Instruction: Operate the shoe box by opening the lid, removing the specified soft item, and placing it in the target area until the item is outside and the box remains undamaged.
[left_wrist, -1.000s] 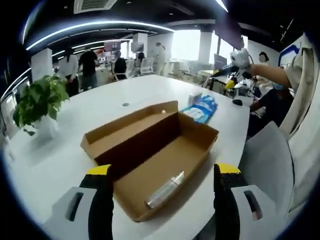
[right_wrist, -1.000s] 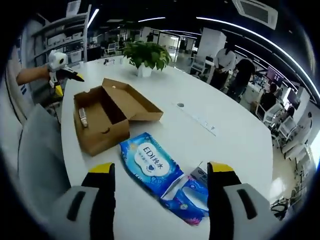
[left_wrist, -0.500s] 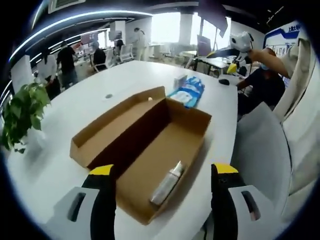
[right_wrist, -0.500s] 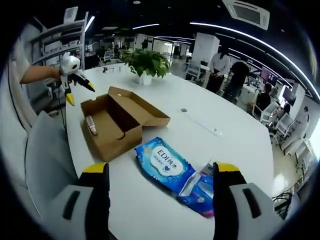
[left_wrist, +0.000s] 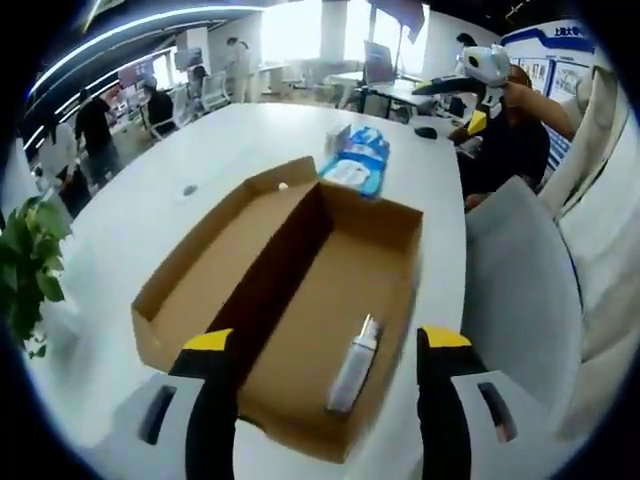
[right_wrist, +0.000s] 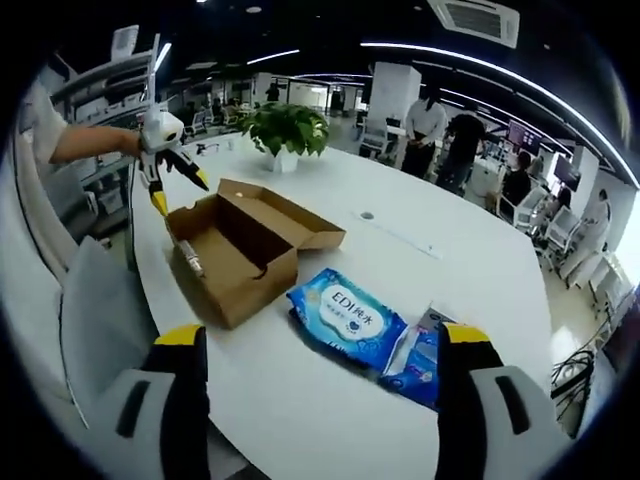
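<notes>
The brown cardboard shoe box (left_wrist: 300, 290) lies with its lid folded flat to one side. A small silvery tube (left_wrist: 355, 365) rests on the box floor. My left gripper (left_wrist: 326, 340) hovers open just above the box's near end, nothing between its yellow-tipped jaws. In the right gripper view the same box (right_wrist: 240, 250) sits at the table's edge, with the left gripper (right_wrist: 180, 195) open over its far end. My right gripper (right_wrist: 320, 338) is open and raised above a blue wipes pack (right_wrist: 345, 318) lying outside the box. That right gripper (left_wrist: 455, 103) also appears past the box's far end.
A second blue packet (right_wrist: 425, 355) lies beside the wipes. A potted plant (right_wrist: 285, 125) stands at the table's far end. A grey chair (left_wrist: 520, 290) is pushed up close to the table edge by the box. Several people stand in the office behind.
The left gripper has come closer over the box and tipped down toward it. The right gripper has drawn back a little from the wipes pack. Both stay open.
</notes>
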